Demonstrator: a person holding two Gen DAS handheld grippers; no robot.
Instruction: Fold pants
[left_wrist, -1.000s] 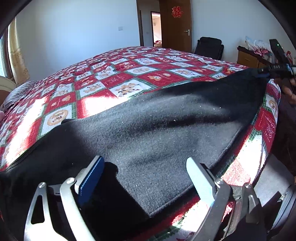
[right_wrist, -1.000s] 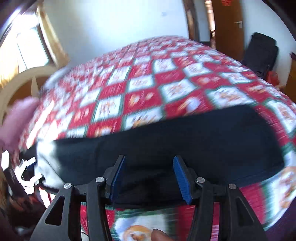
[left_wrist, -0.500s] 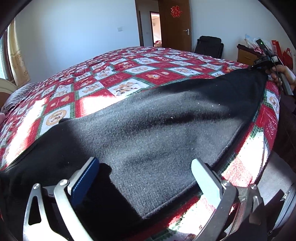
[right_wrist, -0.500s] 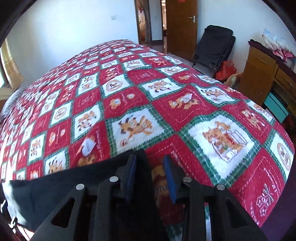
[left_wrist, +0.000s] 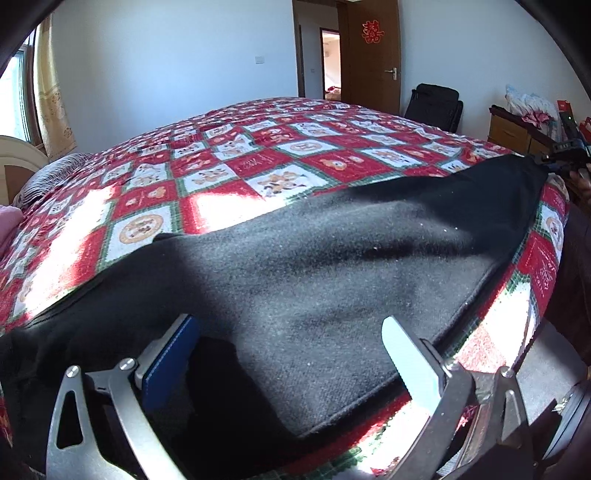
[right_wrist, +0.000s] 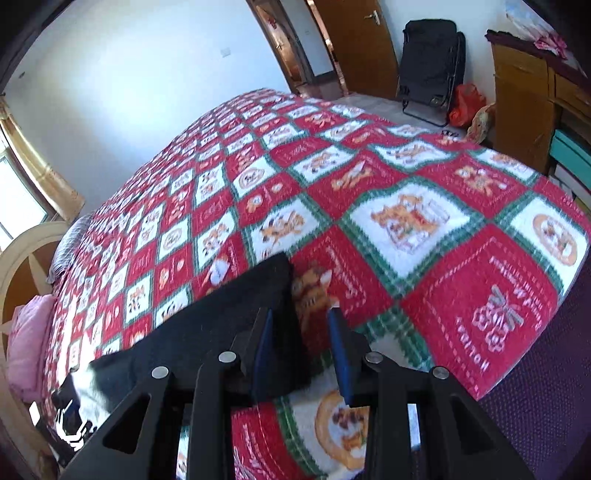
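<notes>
- The left gripper (left_wrist: 291, 354) at the bottom of the left wrist view has its 2 jaws spread wide apart, with nothing clamped; the cloth lies flat beneath and between them.
- The right gripper (right_wrist: 301, 347) at lower centre of the right wrist view has narrowed its jaws within the last second. A gap remains between the blue pads, and the corner of the cloth sits by the left pad; whether it is pinched, I cannot tell.
- The black, felt-like woven pants (left_wrist: 314, 266) stretch across the lower half of the left wrist view, along the near edge of the bed, their far end reaching the right gripper at the upper right.
- Progress, as I judge it: the pants look laid out long and mostly flat, possibly already doubled leg on leg. The crosswise folds are still to do.
- The fabric is thick, matte and speckled with lint, with a soft ripple mid-length and a straight hemmed edge at lower right.
- The red, white and green fleece patchwork blanket (right_wrist: 369, 166) underneath is fuzzy and printed with bear squares.
</notes>
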